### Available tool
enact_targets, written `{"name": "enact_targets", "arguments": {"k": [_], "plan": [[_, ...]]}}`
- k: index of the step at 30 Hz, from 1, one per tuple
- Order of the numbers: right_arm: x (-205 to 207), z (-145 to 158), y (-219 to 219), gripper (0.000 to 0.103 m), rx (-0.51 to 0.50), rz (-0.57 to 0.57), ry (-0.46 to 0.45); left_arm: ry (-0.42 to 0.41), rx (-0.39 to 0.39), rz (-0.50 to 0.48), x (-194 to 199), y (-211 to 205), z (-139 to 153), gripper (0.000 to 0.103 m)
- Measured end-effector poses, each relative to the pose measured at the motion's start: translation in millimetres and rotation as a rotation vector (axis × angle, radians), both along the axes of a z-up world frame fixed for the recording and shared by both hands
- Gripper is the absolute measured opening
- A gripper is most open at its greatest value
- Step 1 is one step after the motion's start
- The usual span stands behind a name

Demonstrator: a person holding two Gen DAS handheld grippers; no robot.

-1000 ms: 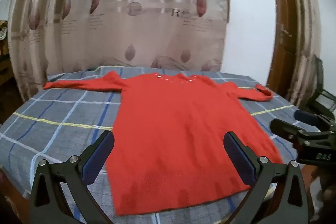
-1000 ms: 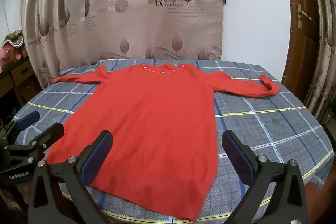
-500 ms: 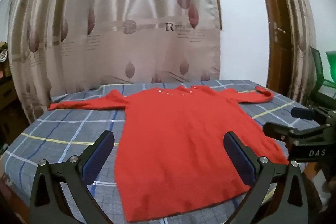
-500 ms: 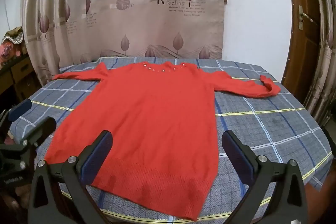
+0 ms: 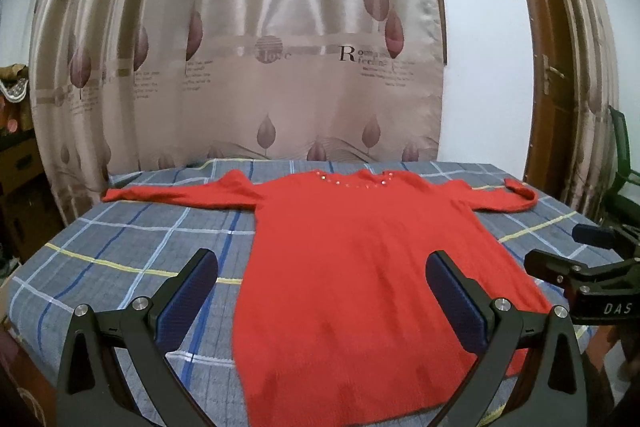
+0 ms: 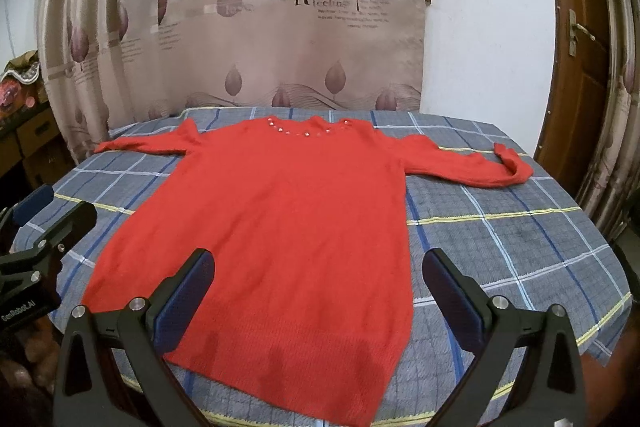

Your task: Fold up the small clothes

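A red long-sleeved sweater (image 5: pixel 360 263) (image 6: pixel 288 227) lies flat on the plaid-covered table (image 5: pixel 132 255) (image 6: pixel 500 247), neckline with small studs at the far side and both sleeves spread outward. The right sleeve cuff (image 6: pixel 514 167) is curled back on itself. My left gripper (image 5: pixel 322 287) hovers open above the near hem, nothing between its blue pads. My right gripper (image 6: pixel 318 287) is likewise open over the hem and holds nothing. Each gripper shows at the edge of the other's view: the right gripper (image 5: pixel 576 255) and the left gripper (image 6: pixel 44 219).
A beige leaf-print curtain (image 5: pixel 260 67) hangs behind the table. A wooden door (image 6: pixel 580 67) stands at the right, a cluttered cabinet (image 6: pixel 24 115) at the left. The tablecloth's edge drops off close beneath both grippers.
Both grippers have drawn back and tilted upward, so the sweater sits lower and smaller in view and more curtain shows. The sweater itself has not moved.
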State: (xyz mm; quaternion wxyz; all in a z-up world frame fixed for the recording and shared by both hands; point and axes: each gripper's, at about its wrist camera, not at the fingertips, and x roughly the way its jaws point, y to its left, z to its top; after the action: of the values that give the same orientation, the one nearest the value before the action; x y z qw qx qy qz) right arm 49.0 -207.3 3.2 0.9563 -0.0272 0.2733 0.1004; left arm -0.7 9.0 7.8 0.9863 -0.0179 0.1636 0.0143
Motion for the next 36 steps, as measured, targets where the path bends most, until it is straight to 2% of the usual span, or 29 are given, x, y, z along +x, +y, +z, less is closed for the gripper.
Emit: {"name": "enact_targets", "arguments": {"k": [17, 26, 31, 36], "plan": [[62, 1, 1, 0.103, -0.047, -0.032, 0.085, 0.019, -0.006, 0.047, 54, 15, 5, 0.103], [97, -2, -13, 0.103, -0.031, -0.049, 0.105, 0.012, 0.036, 0.069, 88, 19, 0, 0.103], [135, -9, -52, 0.102, -0.005, -0.098, 0.141, 0.029, 0.088, 0.097, 116, 25, -10, 0.103], [192, -18, -128, 0.102, -0.005, -0.271, 0.167, 0.126, 0.054, 0.091, 144, 34, -23, 0.103]]}}
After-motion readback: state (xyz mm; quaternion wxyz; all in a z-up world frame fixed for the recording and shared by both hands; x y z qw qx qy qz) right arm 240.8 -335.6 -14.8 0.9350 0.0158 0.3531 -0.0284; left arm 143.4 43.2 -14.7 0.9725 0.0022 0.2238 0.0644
